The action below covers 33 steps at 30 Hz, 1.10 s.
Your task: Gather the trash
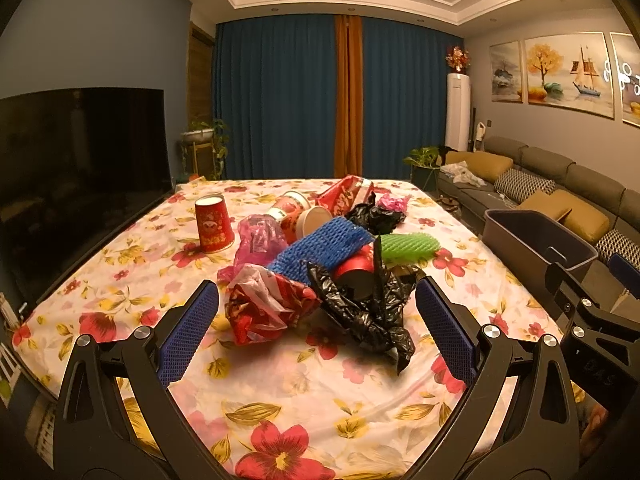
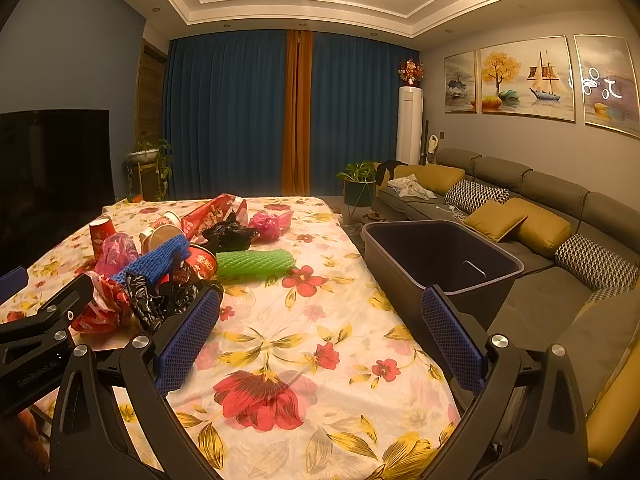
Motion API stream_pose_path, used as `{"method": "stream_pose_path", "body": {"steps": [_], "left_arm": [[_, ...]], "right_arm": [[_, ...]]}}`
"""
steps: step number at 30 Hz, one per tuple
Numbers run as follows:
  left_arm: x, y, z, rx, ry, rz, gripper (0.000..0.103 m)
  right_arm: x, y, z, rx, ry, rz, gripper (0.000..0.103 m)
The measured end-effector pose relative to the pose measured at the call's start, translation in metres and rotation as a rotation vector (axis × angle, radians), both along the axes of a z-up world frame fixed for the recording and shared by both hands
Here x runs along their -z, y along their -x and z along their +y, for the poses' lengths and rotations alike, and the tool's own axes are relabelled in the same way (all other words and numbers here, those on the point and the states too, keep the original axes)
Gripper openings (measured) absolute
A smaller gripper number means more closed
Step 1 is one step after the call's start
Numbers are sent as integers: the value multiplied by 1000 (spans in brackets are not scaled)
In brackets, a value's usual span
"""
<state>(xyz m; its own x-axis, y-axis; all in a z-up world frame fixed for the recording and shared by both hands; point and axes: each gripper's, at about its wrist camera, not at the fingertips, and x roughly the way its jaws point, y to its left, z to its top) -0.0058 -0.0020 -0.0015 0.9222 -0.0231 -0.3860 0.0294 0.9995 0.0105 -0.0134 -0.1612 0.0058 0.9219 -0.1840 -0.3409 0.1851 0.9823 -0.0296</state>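
Observation:
A pile of trash lies on the flowered tablecloth (image 1: 304, 396): a crumpled black bag (image 1: 368, 312), a red-and-white plastic bag (image 1: 264, 304), a blue foam net (image 1: 324, 244), a green foam net (image 1: 408, 246), red paper cups (image 1: 214, 224), pink bags. My left gripper (image 1: 316, 320) is open and empty, its jaws standing either side of the two near bags, just short of them. My right gripper (image 2: 320, 328) is open and empty over bare cloth, right of the pile (image 2: 160, 280). A dark bin (image 2: 440, 252) stands beside the table's right edge.
A television (image 1: 80, 176) stands at the table's left edge. A grey sofa (image 2: 540, 216) with cushions runs along the right wall behind the bin. Blue curtains, plants and a white air conditioner stand at the far end of the room.

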Motion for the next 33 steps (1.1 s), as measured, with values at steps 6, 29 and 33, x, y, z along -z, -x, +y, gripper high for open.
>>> {"method": "stream_pose_path", "body": {"steps": [6,29,33], "left_arm": [[1,2,1,-4,-4,1,97],[-2,1,1,-3,-5,-3,97],[-2,1,1,-1,-4,-3,97]], "right_arm": [[-1,0,-1,1,-2,3,98],[-1,0,-1,-1,-4,1,98],[0,-1,-1,0,-4,2,98]]}}
